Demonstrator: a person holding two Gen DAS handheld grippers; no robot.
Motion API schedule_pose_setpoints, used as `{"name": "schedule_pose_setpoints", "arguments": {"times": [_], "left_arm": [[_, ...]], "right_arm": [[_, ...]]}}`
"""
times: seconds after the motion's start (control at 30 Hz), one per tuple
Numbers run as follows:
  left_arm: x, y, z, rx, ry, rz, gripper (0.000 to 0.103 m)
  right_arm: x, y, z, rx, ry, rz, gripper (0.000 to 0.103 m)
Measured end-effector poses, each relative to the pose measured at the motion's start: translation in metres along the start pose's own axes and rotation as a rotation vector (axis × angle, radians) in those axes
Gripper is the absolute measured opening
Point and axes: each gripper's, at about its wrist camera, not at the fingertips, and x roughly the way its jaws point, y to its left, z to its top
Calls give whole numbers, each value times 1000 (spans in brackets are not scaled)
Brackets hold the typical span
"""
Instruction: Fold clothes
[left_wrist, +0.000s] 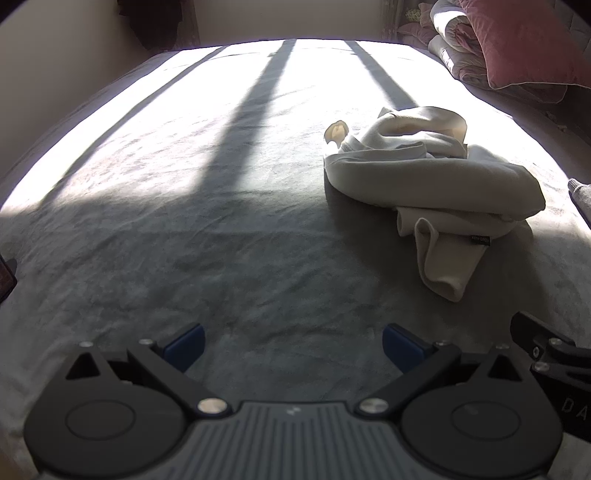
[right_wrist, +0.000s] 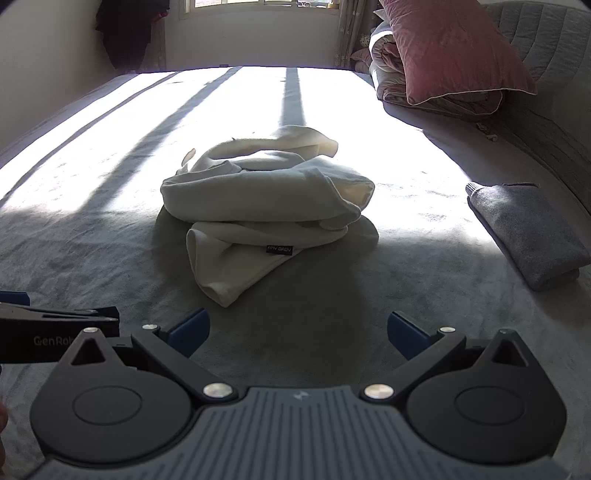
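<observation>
Right wrist view: we find the cream garment (right_wrist: 266, 210) crumpled in a heap on the grey bed cover (right_wrist: 92, 251), mid-bed, partly in sunlight. The right gripper (right_wrist: 297, 334) hangs short of it, blue pads spread wide, nothing between them. We note the left gripper (left_wrist: 293, 345) likewise spread and empty, the heap ahead to its right. A folded grey garment (right_wrist: 532, 236) lies well apart near the headboard side, below a pink pillow (right_wrist: 454, 48).

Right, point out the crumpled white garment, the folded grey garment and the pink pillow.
white garment (right_wrist: 258, 199), right wrist view, top fold.
grey garment (right_wrist: 528, 232), right wrist view, upper face.
pink pillow (right_wrist: 454, 48), right wrist view, front face.
</observation>
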Motion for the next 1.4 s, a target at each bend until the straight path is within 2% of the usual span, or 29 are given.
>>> {"name": "schedule_pose_setpoints", "arguments": {"times": [0.2, 1.4], "left_arm": [[-1, 1, -1, 9, -1, 10, 102], [2, 5, -1, 9, 9, 20, 102]], "right_arm": [[2, -4, -1, 22, 40, 18, 103], [4, 0, -2, 22, 45, 19, 103]]}}
